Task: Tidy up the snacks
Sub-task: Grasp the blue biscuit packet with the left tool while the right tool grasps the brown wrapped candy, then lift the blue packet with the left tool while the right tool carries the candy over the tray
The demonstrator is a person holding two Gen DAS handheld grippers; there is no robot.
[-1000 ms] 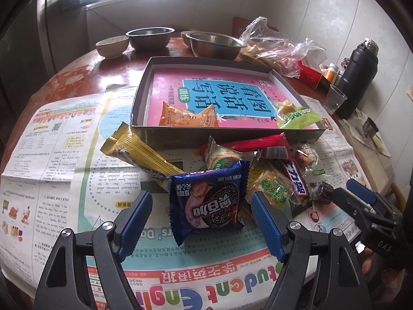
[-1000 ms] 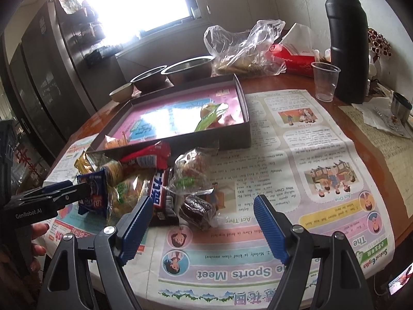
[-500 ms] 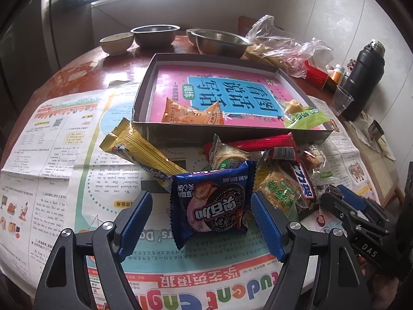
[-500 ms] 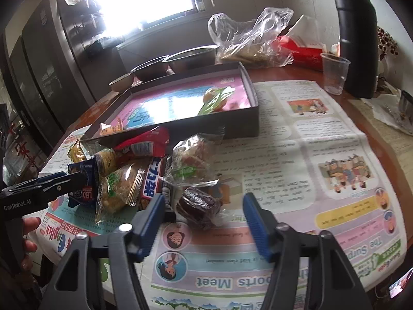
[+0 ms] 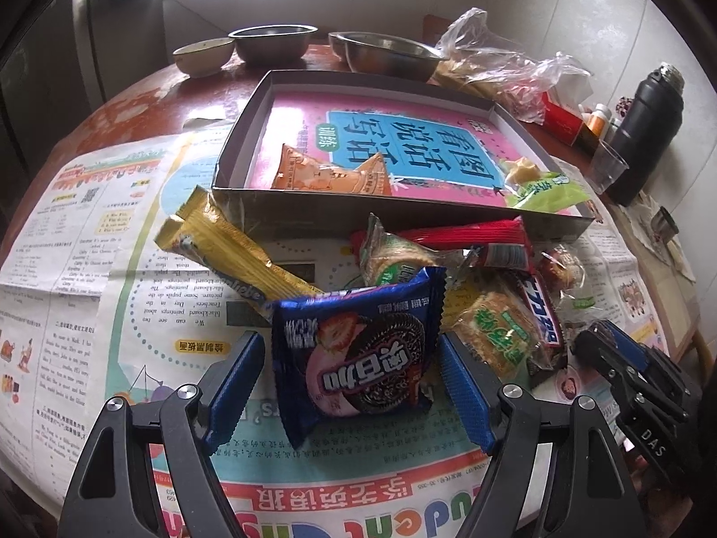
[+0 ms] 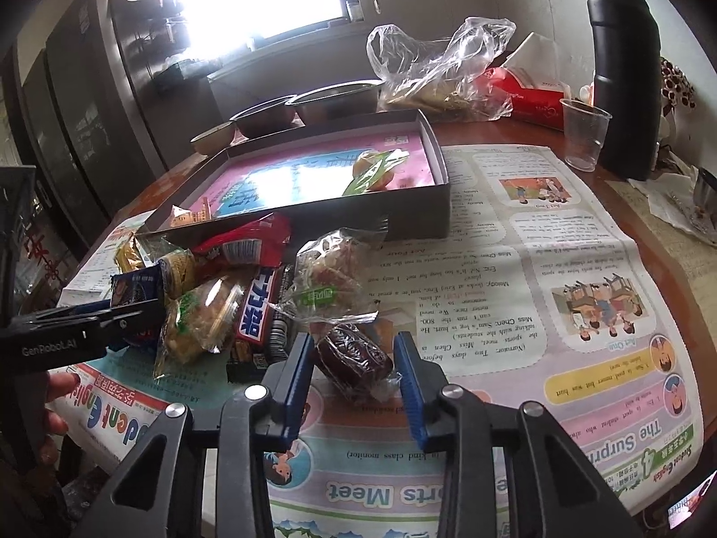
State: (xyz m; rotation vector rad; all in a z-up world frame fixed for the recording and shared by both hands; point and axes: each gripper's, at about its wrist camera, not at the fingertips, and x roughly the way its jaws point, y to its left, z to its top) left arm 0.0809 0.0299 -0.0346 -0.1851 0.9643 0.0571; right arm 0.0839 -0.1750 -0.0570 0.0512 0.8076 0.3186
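Newspaper-covered table point(image 6: 560, 233) by a bright window | my right tool point(image 6: 354, 374) is just closing its jaws around the dark wrapped snack point(image 6: 354, 358) near the table's front edge, pads apparently meeting it | my left tool point(image 5: 349, 385) is standing released, straddling the blue cookie packet point(image 5: 358, 349) | box point(image 6: 441, 188) is waiting mid-table.

I see open newspaper point(image 6: 560, 242) right of the snack pile point(image 6: 233, 296), clear to the far cup point(image 6: 582, 134) and flask point(image 6: 625, 67). The box point(image 6: 367, 219) walls off the far side; the pile crowds my left gripper point(image 5: 349, 385) on its right.
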